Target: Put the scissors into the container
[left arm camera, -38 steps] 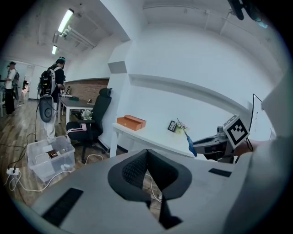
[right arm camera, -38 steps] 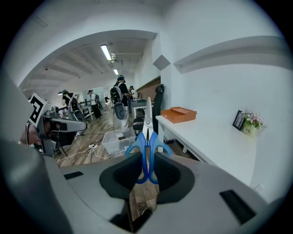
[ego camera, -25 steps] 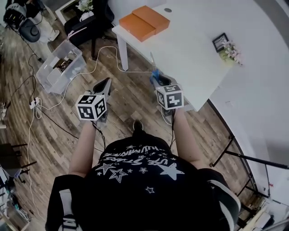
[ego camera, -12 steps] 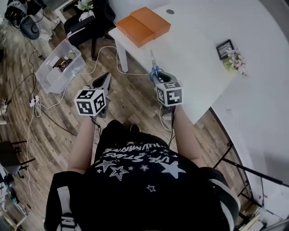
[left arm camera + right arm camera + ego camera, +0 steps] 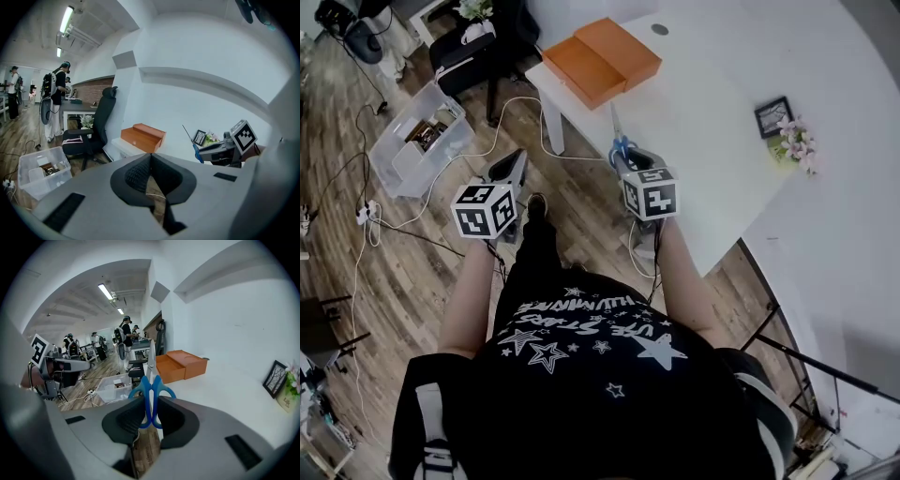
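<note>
Blue-handled scissors (image 5: 619, 141) stand between the jaws of my right gripper (image 5: 630, 161), blades pointing away toward the table's far end. In the right gripper view the handles (image 5: 151, 394) are pinched between the pads, and the right gripper (image 5: 151, 405) is shut on them. An orange box (image 5: 602, 58) lies at the far end of the white table (image 5: 712, 122), and it also shows in the right gripper view as the orange box (image 5: 180, 365). My left gripper (image 5: 510, 173) hangs over the wooden floor left of the table. In its own view the left gripper (image 5: 150, 159) is shut with nothing in it.
A clear plastic bin (image 5: 417, 141) with small items sits on the floor at the left, with white cables (image 5: 516, 105) trailing past it. A black office chair (image 5: 478, 47) stands behind. A small picture frame (image 5: 774, 116) and flowers (image 5: 799, 145) are on the table's right side.
The person has stepped toward the table. Both grippers have moved forward, and the scissors now reach over the table's near edge.
</note>
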{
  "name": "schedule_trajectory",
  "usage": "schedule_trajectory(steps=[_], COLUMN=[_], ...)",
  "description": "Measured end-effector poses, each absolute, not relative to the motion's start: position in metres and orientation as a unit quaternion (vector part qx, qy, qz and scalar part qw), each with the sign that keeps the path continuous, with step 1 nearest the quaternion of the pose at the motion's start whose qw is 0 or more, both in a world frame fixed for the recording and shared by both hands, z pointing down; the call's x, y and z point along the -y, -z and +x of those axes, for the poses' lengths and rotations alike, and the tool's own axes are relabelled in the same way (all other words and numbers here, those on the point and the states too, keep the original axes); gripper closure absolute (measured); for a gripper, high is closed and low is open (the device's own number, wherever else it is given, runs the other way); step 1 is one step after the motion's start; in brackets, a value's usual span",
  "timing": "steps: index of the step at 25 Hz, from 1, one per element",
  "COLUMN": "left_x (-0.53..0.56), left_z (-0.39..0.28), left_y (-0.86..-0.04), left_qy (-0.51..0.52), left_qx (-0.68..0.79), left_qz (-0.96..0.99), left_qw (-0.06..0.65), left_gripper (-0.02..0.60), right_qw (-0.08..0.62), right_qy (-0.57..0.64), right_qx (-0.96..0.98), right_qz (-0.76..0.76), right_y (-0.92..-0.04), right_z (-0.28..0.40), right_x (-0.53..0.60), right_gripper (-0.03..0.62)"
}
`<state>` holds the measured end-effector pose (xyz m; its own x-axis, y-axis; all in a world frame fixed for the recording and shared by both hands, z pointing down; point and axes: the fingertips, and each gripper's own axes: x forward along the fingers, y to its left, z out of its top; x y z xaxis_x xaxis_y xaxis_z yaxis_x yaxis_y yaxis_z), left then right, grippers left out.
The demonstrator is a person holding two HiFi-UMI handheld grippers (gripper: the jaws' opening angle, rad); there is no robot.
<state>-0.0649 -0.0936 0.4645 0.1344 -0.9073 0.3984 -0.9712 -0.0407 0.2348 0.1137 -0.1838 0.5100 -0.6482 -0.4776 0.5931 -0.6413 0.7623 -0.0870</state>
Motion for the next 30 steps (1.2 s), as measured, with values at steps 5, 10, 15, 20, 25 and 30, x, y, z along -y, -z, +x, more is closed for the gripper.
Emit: schedule_trajectory(steps=[5, 10, 15, 20, 25, 30], left_x=[0.138, 0.194, 0.251, 0.309, 0.35, 0.385], left_z=[-0.086, -0.129, -0.166, -0.193, -0.22, -0.243], left_y=[-0.467, -0.469, -0.47, -0.464, -0.469, -0.473], left_qy=[-0.07, -0.068, -0.076, -0.082, -0.083, -0.087], left_qx=[0.641, 0.625, 0.601, 0.579, 0.564, 0.551], left_qz=[0.73, 0.744, 0.761, 0.777, 0.786, 0.793], left_qw=[0.225, 0.228, 0.233, 0.232, 0.239, 0.244], left_gripper=[0.563, 0.563, 0.563, 0.563, 0.563, 0.563], right_qw=[0.283, 0.291, 0.302, 0.317, 0.334, 0.396], right_qy=[-0.145, -0.14, -0.141, -0.137, -0.13, -0.111], right_qx=[0.889, 0.883, 0.873, 0.864, 0.856, 0.835], right_qz=[0.329, 0.34, 0.355, 0.366, 0.373, 0.365], right_y=[-0.511, -0.51, -0.509, -0.504, -0.506, -0.523], right_z=[0.097, 0.053, 0.016, -0.015, -0.049, -0.074], right_x=[0.221, 0.268, 0.31, 0.355, 0.39, 0.419], right_gripper=[0.493, 0.494, 0.493, 0.494, 0.493, 0.493])
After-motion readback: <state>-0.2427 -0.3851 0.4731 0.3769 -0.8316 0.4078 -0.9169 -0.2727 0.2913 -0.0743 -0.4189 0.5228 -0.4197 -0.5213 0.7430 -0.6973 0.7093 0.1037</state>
